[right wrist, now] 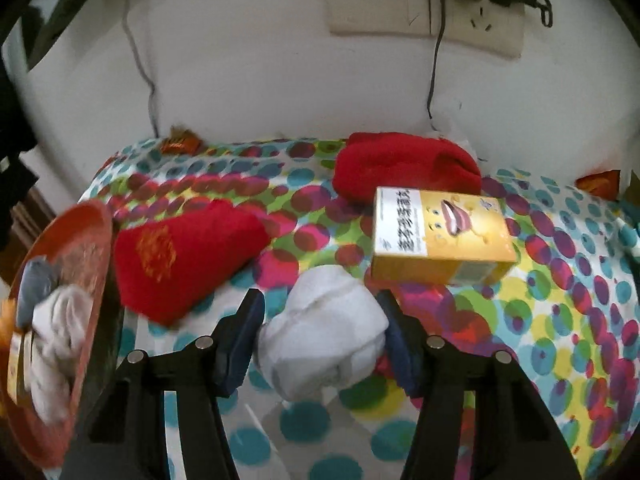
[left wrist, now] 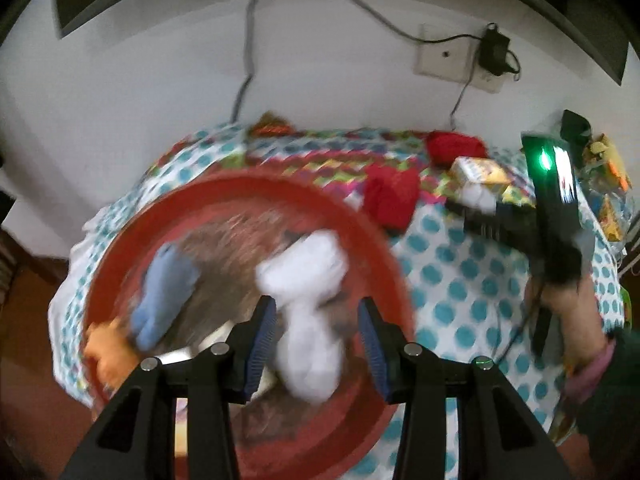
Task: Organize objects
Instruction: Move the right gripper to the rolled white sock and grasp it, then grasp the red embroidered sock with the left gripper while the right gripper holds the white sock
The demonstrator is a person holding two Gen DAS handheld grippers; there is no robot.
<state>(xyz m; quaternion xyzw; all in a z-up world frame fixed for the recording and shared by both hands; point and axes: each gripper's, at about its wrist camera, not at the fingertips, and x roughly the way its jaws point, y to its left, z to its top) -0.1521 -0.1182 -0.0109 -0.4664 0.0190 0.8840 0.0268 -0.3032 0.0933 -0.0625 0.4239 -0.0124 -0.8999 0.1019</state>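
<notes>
A red round basin [left wrist: 360,232] sits at the table's left; it also shows in the right wrist view [right wrist: 94,240]. In it lie a white sock [left wrist: 308,304], a blue sock [left wrist: 164,292] and an orange item [left wrist: 106,352]. My left gripper [left wrist: 318,348] is open above the basin, its jaws either side of the white sock without gripping it. My right gripper [right wrist: 320,332] is shut on a white rolled sock [right wrist: 324,332] over the dotted cloth. Two red socks [right wrist: 180,256] [right wrist: 404,164] and a yellow box [right wrist: 440,236] lie beyond it.
The table wears a colourful dotted cloth [right wrist: 560,280] and stands against a white wall with a socket [right wrist: 424,8] and cables. Small wrappers [right wrist: 180,142] lie at the back edge. Packets [left wrist: 608,184] crowd the far right.
</notes>
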